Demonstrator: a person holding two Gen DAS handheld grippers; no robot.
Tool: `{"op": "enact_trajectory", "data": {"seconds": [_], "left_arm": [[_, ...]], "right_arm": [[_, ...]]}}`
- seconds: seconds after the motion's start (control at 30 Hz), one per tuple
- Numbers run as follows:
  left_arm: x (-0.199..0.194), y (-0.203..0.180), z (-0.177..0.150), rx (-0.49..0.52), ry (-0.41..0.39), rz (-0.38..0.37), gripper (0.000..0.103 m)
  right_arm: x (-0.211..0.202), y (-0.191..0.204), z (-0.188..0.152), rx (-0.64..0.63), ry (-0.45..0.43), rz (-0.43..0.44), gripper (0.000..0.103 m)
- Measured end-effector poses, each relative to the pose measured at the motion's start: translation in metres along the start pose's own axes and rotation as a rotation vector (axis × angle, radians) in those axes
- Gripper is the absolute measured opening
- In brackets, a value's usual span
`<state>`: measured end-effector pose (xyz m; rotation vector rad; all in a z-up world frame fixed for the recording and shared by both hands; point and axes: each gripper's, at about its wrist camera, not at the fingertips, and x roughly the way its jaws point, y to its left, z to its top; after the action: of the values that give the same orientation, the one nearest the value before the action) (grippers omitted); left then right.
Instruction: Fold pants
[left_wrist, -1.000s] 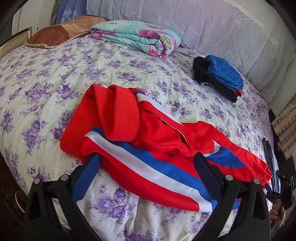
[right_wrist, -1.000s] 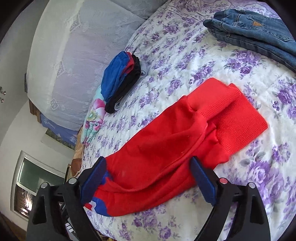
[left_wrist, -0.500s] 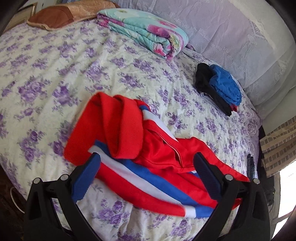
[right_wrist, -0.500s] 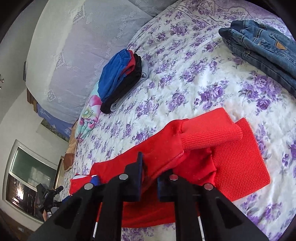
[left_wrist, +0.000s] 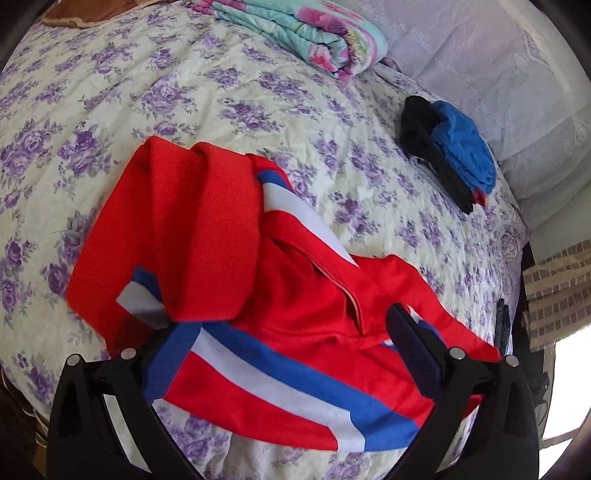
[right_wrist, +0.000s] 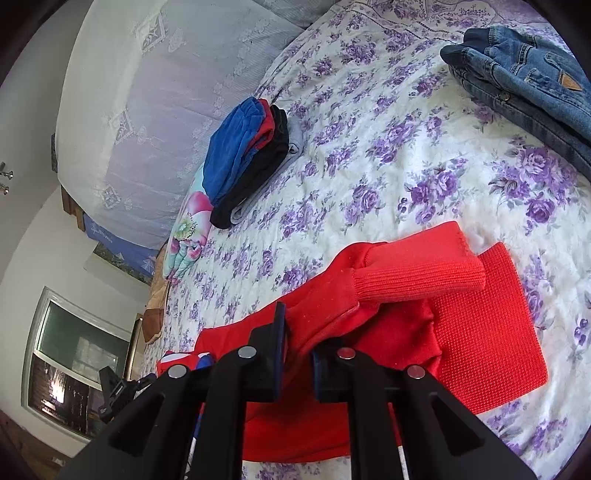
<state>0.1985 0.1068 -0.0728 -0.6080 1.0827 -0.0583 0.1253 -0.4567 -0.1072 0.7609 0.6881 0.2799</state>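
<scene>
Two hand-held grippers work on one pair of red pants (left_wrist: 288, 295) that lies crumpled on the bed (left_wrist: 110, 92), which has a cover with purple flowers. The left hand-held gripper (left_wrist: 291, 354) has its fingers spread wide, one on each side of the blue and white side stripe, and it holds nothing. The right hand-held gripper (right_wrist: 297, 350) is closed on a fold of the red cloth, close to the ribbed cuffs (right_wrist: 480, 306). Near the headboard lies a small pile of folded clothes (left_wrist: 448, 147), blue on top, and beside it a folded flowery blanket (left_wrist: 314, 33). Some blue jeans (right_wrist: 524, 81) lie well apart from the pants.
</scene>
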Motion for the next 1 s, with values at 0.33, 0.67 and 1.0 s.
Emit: {"op": "enact_trajectory", "data": {"seconds": [0.33,0.67,1.0], "left_arm": [[-0.023,-0.023,0.023,0.077,-0.108,-0.006,0.035],[-0.043,-0.019,0.055,-0.006,-0.190,-0.214,0.019],[0.048,-0.011,0.177,-0.233,-0.234,-0.190,0.022]], "right_arm": [[-0.010,-0.003,0.008,0.009,-0.021,0.022,0.012],[-0.028,-0.002,0.035,0.047,-0.056,0.029,0.011],[0.101,0.013,0.163,0.071,0.048,-0.143,0.049]]}}
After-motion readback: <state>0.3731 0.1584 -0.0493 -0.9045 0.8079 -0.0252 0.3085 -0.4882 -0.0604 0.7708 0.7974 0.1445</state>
